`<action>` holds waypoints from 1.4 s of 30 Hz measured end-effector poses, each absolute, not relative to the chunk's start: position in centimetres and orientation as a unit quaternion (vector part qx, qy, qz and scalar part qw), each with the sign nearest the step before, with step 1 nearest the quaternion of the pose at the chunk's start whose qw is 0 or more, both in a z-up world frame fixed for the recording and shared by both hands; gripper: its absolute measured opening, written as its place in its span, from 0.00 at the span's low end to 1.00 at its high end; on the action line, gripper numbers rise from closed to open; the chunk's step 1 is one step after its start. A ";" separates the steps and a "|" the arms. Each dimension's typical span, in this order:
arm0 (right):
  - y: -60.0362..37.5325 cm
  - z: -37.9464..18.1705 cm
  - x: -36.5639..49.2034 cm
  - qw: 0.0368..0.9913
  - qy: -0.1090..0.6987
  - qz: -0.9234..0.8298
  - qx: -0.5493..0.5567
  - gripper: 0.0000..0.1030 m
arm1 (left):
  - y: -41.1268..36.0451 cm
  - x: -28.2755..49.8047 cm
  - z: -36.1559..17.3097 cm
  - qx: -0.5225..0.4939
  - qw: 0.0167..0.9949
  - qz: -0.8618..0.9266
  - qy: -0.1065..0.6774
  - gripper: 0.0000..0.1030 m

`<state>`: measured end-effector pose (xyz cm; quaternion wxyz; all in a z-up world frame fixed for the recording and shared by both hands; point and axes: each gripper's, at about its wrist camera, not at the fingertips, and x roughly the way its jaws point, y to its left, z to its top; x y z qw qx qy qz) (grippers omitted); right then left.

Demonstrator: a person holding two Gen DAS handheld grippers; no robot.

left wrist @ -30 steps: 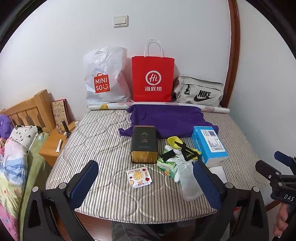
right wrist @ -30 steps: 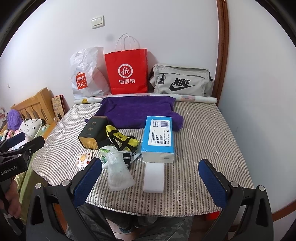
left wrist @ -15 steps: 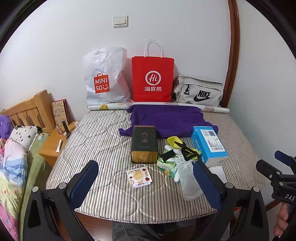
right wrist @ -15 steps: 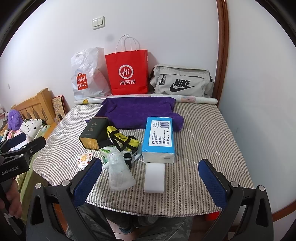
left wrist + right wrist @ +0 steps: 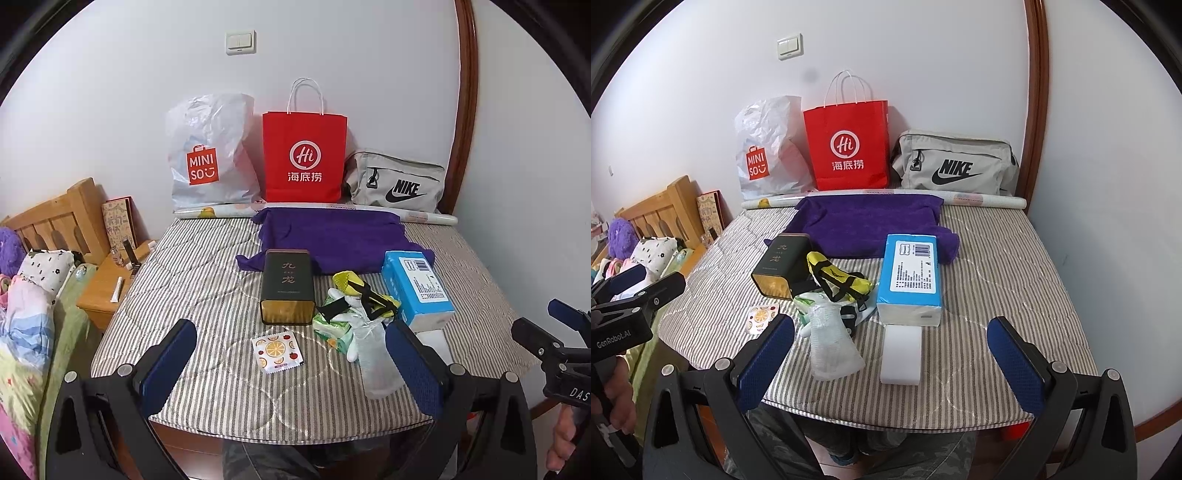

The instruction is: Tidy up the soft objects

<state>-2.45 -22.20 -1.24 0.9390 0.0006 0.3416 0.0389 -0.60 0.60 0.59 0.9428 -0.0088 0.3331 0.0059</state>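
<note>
Looking along the left gripper (image 5: 291,363), its jaws stand wide apart and empty above the near edge of the striped worktop (image 5: 207,280); a purple cloth (image 5: 332,236) lies spread at the back, a dark tin (image 5: 287,286) in front of it, and a yellow-black strap (image 5: 364,291) rests on a heap of soft white and green things. From the right wrist, the right gripper (image 5: 892,358) is likewise spread open, holding nothing, with a white mesh pouch (image 5: 831,349) and a white sponge block (image 5: 901,354) just ahead, near the blue tissue pack (image 5: 912,273).
</note>
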 end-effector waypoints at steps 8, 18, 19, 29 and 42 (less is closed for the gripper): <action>-22.1 -1.2 -2.6 0.939 0.341 0.040 -0.001 1.00 | 0.6 -0.6 0.6 -0.007 0.943 0.006 0.332 1.00; -21.8 -1.1 -2.7 0.940 0.338 0.042 -0.005 1.00 | 0.6 -0.6 0.6 -0.007 0.943 0.005 0.332 1.00; -21.8 -1.0 -2.7 0.940 0.339 0.043 -0.005 1.00 | 0.6 -0.6 0.6 -0.007 0.943 0.006 0.332 1.00; -21.7 -1.0 -2.8 0.941 0.337 0.043 -0.006 1.00 | 0.7 -0.5 0.8 -0.008 0.944 0.006 0.330 1.00; -21.9 -1.7 -2.3 0.938 0.343 0.043 -0.008 1.00 | 0.9 0.2 -0.1 -0.010 0.939 0.004 0.343 1.00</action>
